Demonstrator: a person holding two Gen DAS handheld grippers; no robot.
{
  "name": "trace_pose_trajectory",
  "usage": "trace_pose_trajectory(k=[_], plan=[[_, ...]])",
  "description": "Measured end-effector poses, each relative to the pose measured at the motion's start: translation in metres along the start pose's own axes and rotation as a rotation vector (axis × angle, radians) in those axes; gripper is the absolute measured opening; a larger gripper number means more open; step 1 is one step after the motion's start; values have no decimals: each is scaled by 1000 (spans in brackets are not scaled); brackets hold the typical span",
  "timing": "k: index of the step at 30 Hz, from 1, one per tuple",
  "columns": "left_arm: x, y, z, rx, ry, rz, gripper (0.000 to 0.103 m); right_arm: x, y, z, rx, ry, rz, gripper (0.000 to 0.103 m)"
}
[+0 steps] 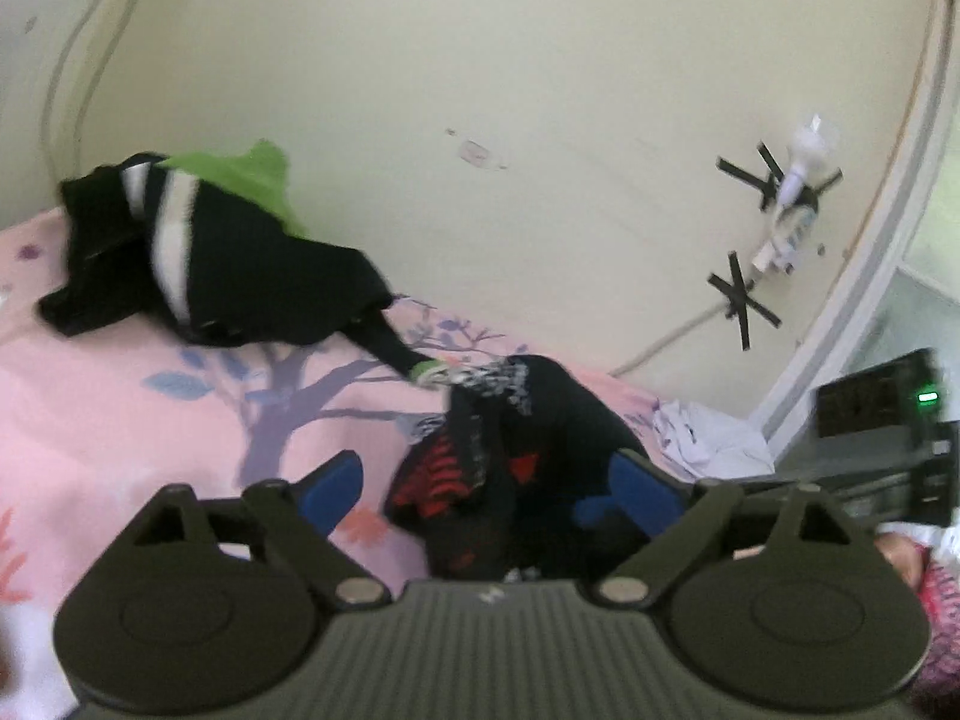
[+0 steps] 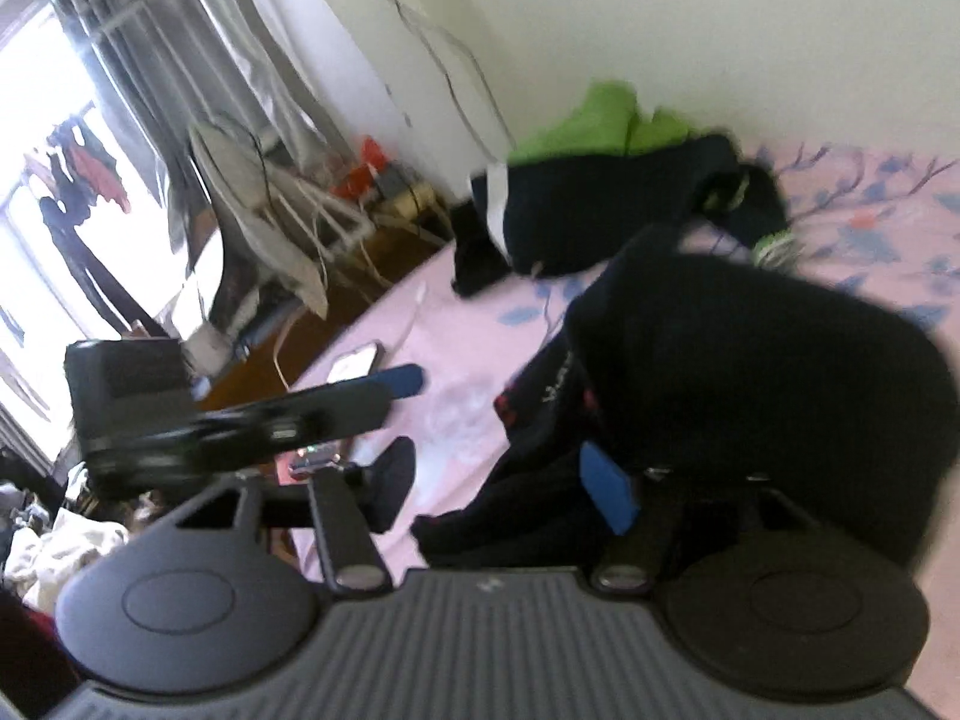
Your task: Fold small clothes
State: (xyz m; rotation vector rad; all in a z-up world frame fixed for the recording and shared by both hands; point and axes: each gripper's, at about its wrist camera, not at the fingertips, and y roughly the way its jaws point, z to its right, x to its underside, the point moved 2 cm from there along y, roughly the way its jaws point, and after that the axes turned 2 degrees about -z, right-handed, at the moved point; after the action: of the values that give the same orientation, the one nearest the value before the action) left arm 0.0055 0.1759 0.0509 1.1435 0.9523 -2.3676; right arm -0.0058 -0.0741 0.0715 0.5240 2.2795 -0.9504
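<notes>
A small black garment with red and white print [image 1: 516,456] lies bunched on the pink bed sheet [image 1: 120,420]. My left gripper [image 1: 492,480] is open, its blue pads either side of the garment's near edge. In the right wrist view the same black garment [image 2: 750,372] drapes over my right gripper [image 2: 516,480], which is open; one blue pad [image 2: 606,495] touches the cloth, the other finger is bare over the sheet [image 2: 456,372]. The left gripper [image 2: 240,414] shows here at the left.
A pile of black, white-striped and green clothes [image 1: 198,240] lies at the back by the wall, also in the right wrist view [image 2: 600,192]. A phone [image 2: 354,363] lies at the bed edge. A black box [image 1: 882,438] and white cloth [image 1: 708,438] sit right. A fan [image 2: 240,180] stands beside the bed.
</notes>
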Motion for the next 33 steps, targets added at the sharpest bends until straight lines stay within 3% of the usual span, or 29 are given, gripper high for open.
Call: trace_pose_trajectory(k=[3,7,10,13,18,22,24,33], plan=[[0,28,20,-53,84,-46,94,5,-38,4,96,-20,103,61],[10,69,40,-171,192,-129,94,16,-69,34,194,91,185,53],[20,93,44,-277,246,-172,94,23,-58,57,281,131,161,49],[25,99,40,-318,239,-174,103,29,-37,76,316,131,138,52],[26,100,27,-296,147,-191,103,33,-36,87,279,160,185,56],[27,100,28,-300,153,-188,103,40,-40,84,294,150,198,56],[27,101,27,-299,145,-189,103,45,-42,84,304,156,200,70],[27,102,23,-284,118,-192,103,75,-78,96,269,249,266,72]])
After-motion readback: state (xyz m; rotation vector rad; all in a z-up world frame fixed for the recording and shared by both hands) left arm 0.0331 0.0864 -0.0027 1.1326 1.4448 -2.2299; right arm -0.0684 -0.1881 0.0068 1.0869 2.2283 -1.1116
